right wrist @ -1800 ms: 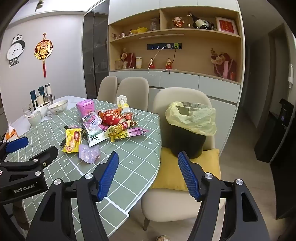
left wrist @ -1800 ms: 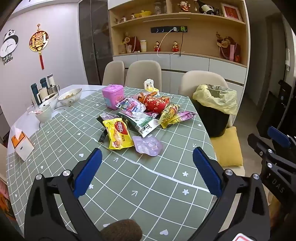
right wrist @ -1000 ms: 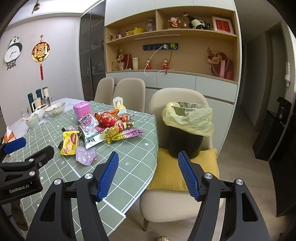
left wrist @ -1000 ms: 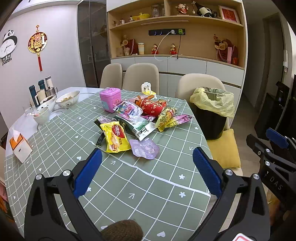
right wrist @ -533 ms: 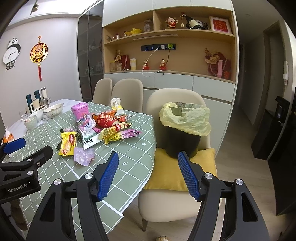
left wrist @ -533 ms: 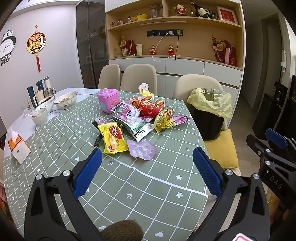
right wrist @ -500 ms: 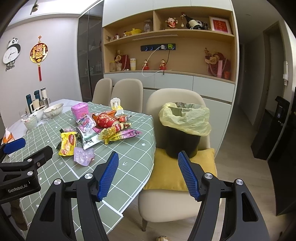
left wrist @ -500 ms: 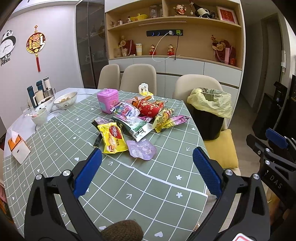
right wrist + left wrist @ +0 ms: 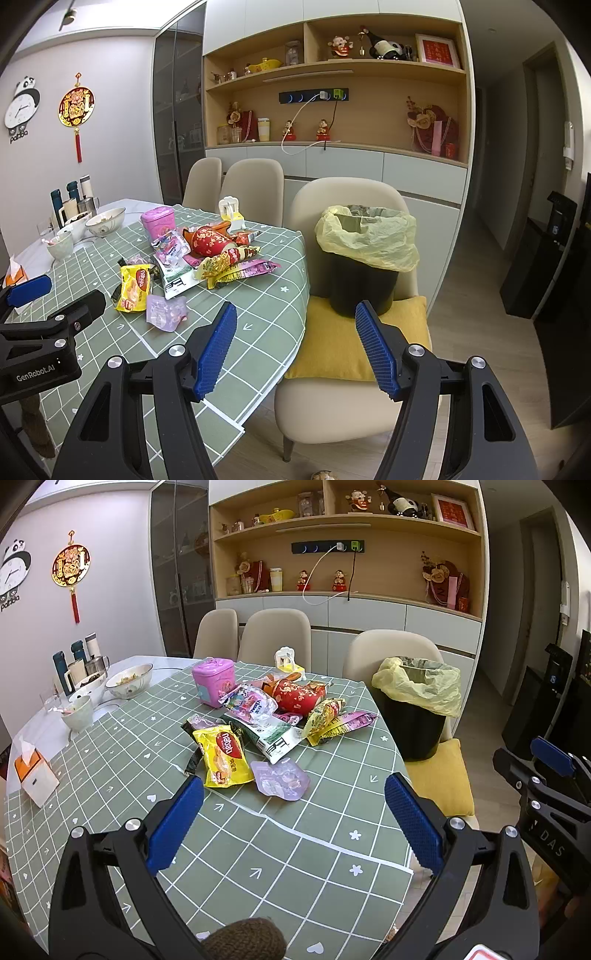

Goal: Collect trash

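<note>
Black bin (image 9: 364,284), yellow liner (image 9: 369,236), on chair cushion at worktop's (image 9: 258,849) 3 o'clock. Wrapper pile (image 9: 273,720) mid-worktop. Left tongs (image 9: 293,823), right tongs (image 9: 297,347): both released, empty.

Both grippers' fingers (image 9: 413,827) spread, empty

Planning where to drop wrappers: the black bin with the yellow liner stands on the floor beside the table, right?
Not on the floor. The black bin with the yellow liner stands on the yellow cushion of a chair, as the right wrist view shows.
</note>
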`<state>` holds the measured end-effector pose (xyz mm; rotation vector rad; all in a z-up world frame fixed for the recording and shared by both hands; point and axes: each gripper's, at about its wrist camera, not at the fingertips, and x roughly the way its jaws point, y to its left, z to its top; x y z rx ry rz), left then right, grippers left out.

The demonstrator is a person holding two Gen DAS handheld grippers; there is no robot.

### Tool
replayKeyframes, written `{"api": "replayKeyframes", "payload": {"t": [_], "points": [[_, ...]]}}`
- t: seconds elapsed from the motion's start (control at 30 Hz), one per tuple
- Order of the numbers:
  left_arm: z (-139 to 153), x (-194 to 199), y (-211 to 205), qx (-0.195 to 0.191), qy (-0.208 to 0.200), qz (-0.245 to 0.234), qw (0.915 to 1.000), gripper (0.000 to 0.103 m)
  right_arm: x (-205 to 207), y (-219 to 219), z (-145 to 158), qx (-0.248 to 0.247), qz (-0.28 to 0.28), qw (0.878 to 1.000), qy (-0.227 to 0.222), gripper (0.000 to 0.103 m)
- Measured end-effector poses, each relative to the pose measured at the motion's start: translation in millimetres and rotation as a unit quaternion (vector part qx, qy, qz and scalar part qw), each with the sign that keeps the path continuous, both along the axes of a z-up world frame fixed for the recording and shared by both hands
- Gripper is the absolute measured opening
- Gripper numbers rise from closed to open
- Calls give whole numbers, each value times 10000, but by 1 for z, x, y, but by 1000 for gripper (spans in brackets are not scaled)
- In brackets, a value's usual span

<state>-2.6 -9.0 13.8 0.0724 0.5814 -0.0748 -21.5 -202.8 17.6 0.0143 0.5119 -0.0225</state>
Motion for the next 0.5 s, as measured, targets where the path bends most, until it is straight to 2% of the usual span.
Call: {"api": "replayKeyframes", "payload": {"t": [0.5], "points": [[0,1,5,-46,-17,33,10000,94,0,-1,-1,-3,4,10000,10,63]]}}
